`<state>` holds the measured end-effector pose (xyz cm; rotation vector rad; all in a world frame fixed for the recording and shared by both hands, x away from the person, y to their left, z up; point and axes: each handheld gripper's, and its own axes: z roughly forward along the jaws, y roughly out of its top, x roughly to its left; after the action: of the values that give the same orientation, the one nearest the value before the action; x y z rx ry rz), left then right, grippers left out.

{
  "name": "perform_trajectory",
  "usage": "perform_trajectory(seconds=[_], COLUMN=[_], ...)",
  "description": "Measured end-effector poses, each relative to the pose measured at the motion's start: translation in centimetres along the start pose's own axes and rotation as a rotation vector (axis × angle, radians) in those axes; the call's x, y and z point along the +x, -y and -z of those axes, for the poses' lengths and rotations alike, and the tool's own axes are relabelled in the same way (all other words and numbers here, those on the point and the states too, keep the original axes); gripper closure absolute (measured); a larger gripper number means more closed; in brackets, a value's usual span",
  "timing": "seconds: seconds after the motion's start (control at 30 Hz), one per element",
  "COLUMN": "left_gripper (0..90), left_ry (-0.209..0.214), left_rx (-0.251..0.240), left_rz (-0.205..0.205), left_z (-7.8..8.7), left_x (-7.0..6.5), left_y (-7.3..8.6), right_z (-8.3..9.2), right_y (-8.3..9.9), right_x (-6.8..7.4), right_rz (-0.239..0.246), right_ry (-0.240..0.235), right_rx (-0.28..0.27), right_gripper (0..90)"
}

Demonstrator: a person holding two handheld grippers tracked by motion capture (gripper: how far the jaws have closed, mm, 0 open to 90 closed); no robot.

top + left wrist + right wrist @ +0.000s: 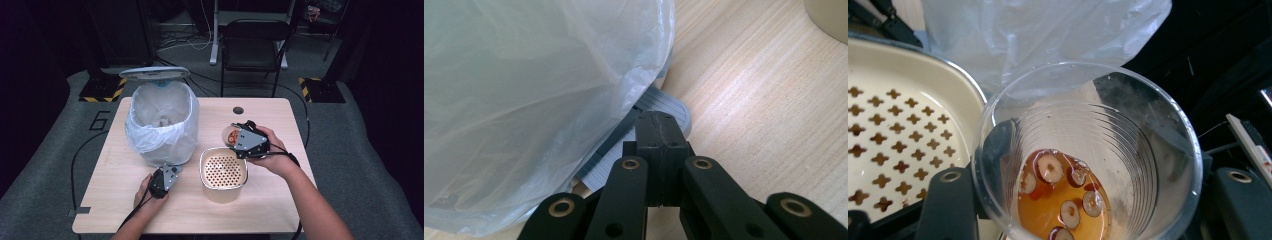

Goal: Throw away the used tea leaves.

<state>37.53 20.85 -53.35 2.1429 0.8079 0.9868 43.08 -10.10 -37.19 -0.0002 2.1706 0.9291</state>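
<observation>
Right fingers clamped on clear plastic cup, one pad each side of the wall. Cup holds amber liquid with red-skinned, pale-centred slices lying at the bottom. In my right gripper view the cup sits just beside the cream perforated strainer, with the bin liner behind it. From the high view my right gripper carries the cup at the far right rim of the strainer container, which rests on the surface near the middle. Cannot tell whether the cup touches the rim.

Left fingers fully closed, pads pressed together, nothing between them. Tips sit over the grey ribbed pedal at the base of the bin, low to the surface; cannot tell whether they touch it. High view puts my left gripper at the near foot of the white bin, lid up, translucent bag draped over its rim and sides. Bin and strainer stand near each other, not touching.
</observation>
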Motion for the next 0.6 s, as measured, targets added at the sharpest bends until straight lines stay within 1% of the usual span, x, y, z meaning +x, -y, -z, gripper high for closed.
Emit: perform_trajectory(seconds=[0.03, 0.1, 0.13, 0.23, 0.27, 0.33, 0.4, 0.43, 0.53, 0.6], left_gripper=[90.0, 90.0, 90.0, 90.0, 90.0, 90.0, 90.0, 90.0, 90.0, 90.0], left_ry=[0.003, 0.001, 0.000, 0.002, 0.009, 0.005, 0.005, 0.005, 0.005, -0.002], left_rx=[0.002, 0.000, -0.001, 0.000, 0.006, 0.005, 0.005, 0.005, 0.005, 0.000], left_rz=[-0.002, -0.001, 0.000, 0.002, -0.002, -0.005, -0.005, -0.005, -0.005, -0.005], left_z=[0.0, 0.0, 0.0, 0.0, 0.0, 0.0, 0.0, 0.0, 0.0, 0.0], left_x=[0.0, 0.0, 0.0, 0.0, 0.0, 0.1, 0.0, 0.0, 0.0, 0.0], left_y=[0.0, 0.0, 0.0, 0.0, 0.0, 0.0, 0.0, 0.0, 0.0, 0.0], right_z=[0.0, 0.0, 0.1, 0.2, 0.2, 0.2, 0.1, 0.0, -0.1, -0.2], right_y=[-0.1, -0.2, -0.3, -0.6, -0.7, -0.8, -0.9, -1.0, -0.9, -0.9], right_x=[0.1, 0.5, 0.7, 1.4, 1.6, 2.1, 2.8, 3.0, 3.8, 4.1], right_rz=[0.008, 0.045, 0.066, 0.103, 0.121, 0.158, 0.212, 0.227, 0.315, 0.361], right_ry=[-0.001, 0.008, 0.018, 0.046, 0.060, 0.091, 0.126, 0.139, 0.202, 0.239], right_rx=[0.002, 0.010, 0.010, 0.000, -0.002, -0.011, -0.007, -0.005, 0.014, 0.032], right_gripper=[35.0, 35.3, 35.5, 35.8, 36.0, 36.1, 36.3, 36.4, 36.9, 37.2])
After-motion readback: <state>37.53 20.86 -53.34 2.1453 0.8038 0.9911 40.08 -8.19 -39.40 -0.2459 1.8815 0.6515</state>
